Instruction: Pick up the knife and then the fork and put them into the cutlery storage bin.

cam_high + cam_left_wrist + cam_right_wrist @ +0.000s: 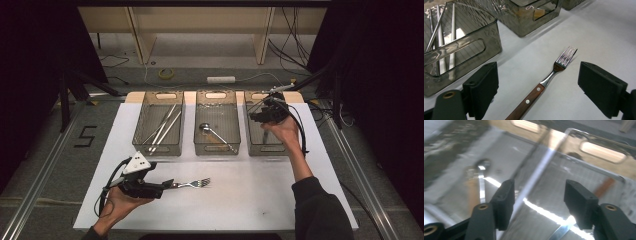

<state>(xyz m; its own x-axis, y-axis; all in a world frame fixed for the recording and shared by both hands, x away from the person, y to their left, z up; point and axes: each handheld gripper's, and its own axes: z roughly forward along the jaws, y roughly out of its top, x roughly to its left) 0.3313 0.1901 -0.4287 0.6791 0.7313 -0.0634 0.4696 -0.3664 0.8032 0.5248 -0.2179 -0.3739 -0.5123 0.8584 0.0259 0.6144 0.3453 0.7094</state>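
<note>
A fork (pixel 549 78) with a wooden handle lies flat on the white mat (pixel 250 200), tines pointing away from my left gripper (pixel 537 75). The left gripper's jaws stand wide apart on either side of the handle and do not touch it. In the high view that gripper (pixel 167 185) sits at the near left with the fork (pixel 196 183) stretching right from it. My right gripper (pixel 260 116) hovers over the right-hand clear bin (pixel 267 148). In the blurred right gripper view it (pixel 539 192) is open and empty, above a shiny metal piece (pixel 564 230) and a brown handle (pixel 605 186).
Three clear bins stand in a row at the far side of the mat. The left bin (pixel 157 150) holds several long metal utensils (pixel 162 125). In the middle bin (pixel 217 149) lies a spoon (pixel 212 131). Cables and a tape roll (pixel 166 73) lie on the floor beyond the table.
</note>
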